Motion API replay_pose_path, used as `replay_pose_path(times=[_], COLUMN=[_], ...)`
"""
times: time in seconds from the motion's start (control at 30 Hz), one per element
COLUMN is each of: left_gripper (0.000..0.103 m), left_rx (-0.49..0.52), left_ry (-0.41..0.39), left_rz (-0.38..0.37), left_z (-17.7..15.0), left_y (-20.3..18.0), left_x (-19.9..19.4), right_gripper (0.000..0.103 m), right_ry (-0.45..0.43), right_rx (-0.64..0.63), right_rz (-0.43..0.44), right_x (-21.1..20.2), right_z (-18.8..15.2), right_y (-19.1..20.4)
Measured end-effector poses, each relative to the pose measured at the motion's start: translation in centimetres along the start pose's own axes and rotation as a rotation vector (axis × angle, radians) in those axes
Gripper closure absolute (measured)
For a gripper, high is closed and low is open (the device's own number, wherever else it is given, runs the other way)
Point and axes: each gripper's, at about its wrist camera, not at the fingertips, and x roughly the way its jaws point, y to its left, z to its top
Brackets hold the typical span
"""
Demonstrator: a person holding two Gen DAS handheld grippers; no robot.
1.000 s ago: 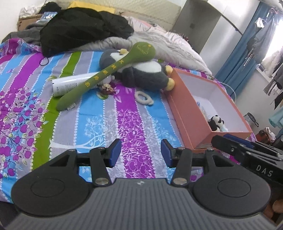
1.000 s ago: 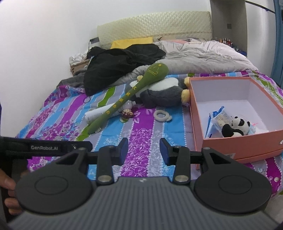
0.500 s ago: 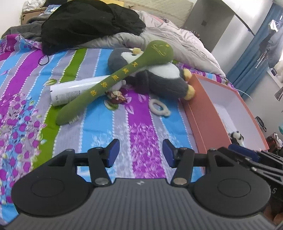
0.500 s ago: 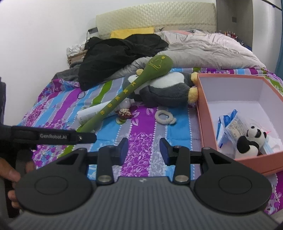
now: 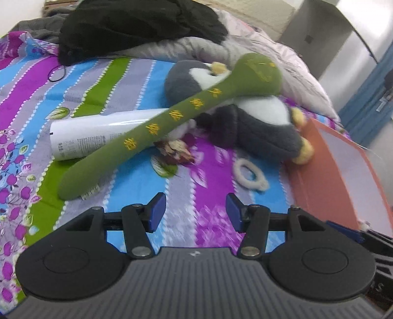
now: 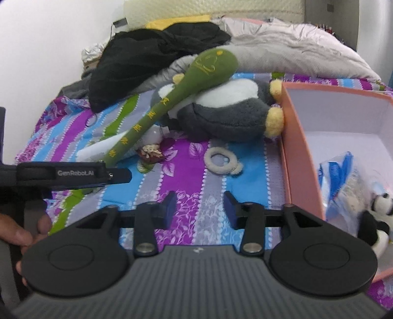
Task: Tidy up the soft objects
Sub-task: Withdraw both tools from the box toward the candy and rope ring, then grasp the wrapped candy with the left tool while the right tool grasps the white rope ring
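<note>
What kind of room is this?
Most likely a bedroom: a bed with a striped floral sheet, a padded headboard, and a rumpled grey duvet with clothes heaped on it.

- The long green plush club (image 5: 169,120) hides part of the white cylindrical bottle (image 5: 98,133).
- The salmon-pink cardboard box (image 6: 299,157) is cut off by the right edge.
- The small panda plush (image 6: 378,220) is blurred.

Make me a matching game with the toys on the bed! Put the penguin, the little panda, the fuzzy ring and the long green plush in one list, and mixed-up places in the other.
Things:
1. penguin
2. little panda
3. fuzzy ring
4. long green plush

Places:
A. inside the orange box
B. leaning across the penguin and the white tube
C. flat on the striped sheet, alone
D. lying beside the box, outside it

Pairs: 1-D, 2-A, 3-C, 4-B
</note>
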Motion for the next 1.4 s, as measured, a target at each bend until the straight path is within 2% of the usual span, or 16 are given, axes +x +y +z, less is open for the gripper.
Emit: replay_pose_path(times=[0.03, 0.17, 0.23, 0.43, 0.6, 0.73, 0.87, 0.93, 1.03, 1.07, 1.23, 1.27, 1.4], left_gripper=[0.043, 0.043, 0.039, 0.038, 0.038, 0.038, 0.039, 0.042, 0.054, 0.056, 0.06, 0.06, 0.061], left_rx=[-0.008, -0.065, -0.09, -0.163, -0.214, -0.247, -0.272, -0.277, -0.254, -0.255, -0.239, -0.24, -0.215], left_ry=[-0.002, -0.009, -0.024, -0.065, -0.078, -0.089, -0.092, -0.097, -0.091, -0.087, -0.077, -0.074, -0.065], left_rz=[0.012, 0.039, 0.055, 0.092, 0.082, 0.069, 0.11, 0.113, 0.124, 0.116, 0.097, 0.09, 0.08], left_z=[0.1, 0.6, 0.8, 1.7, 2.3, 2.6, 2.8, 3.0, 3.2, 3.2, 2.9, 2.8, 2.2], left_y=[0.1, 0.9, 1.2, 1.9, 2.1, 1.9, 1.8, 1.7, 1.4, 1.3, 1.1, 1.1, 0.5], left_x=[0.7, 3.9, 5.2, 7.8, 9.4, 10.5, 11.3, 11.6, 11.8, 11.8, 11.3, 11.1, 9.7], right_gripper=[0.04, 0.04, 0.04, 0.04, 0.04, 0.04, 0.038, 0.044, 0.062, 0.071, 0.081, 0.087, 0.09], right_ry=[0.005, 0.023, 0.036, 0.046, 0.055, 0.067, 0.081, 0.072, 0.068, 0.071, 0.085, 0.082, 0.08], right_rx=[-0.003, -0.012, -0.019, -0.033, -0.025, -0.024, -0.065, -0.116, -0.146, -0.151, -0.166, -0.159, -0.143], right_rz=[-0.007, -0.014, -0.031, -0.064, -0.1, -0.096, -0.044, -0.056, -0.073, -0.076, -0.07, -0.068, -0.06], right_x=[0.9, 4.1, 5.7, 10.2, 13.3, 15.3, 16.4, 16.4, 16.4, 16.4, 15.7, 15.4, 14.1], right_z=[0.2, 0.9, 1.2, 2.2, 2.7, 2.8, 2.6, 2.5, 2.4, 2.4, 2.8, 2.9, 2.8], right_y=[-0.1, -0.8, -1.1, -2.1, -3.0, -3.5, -3.1, -2.5, -2.2, -2.1, -1.9, -1.9, -1.8])
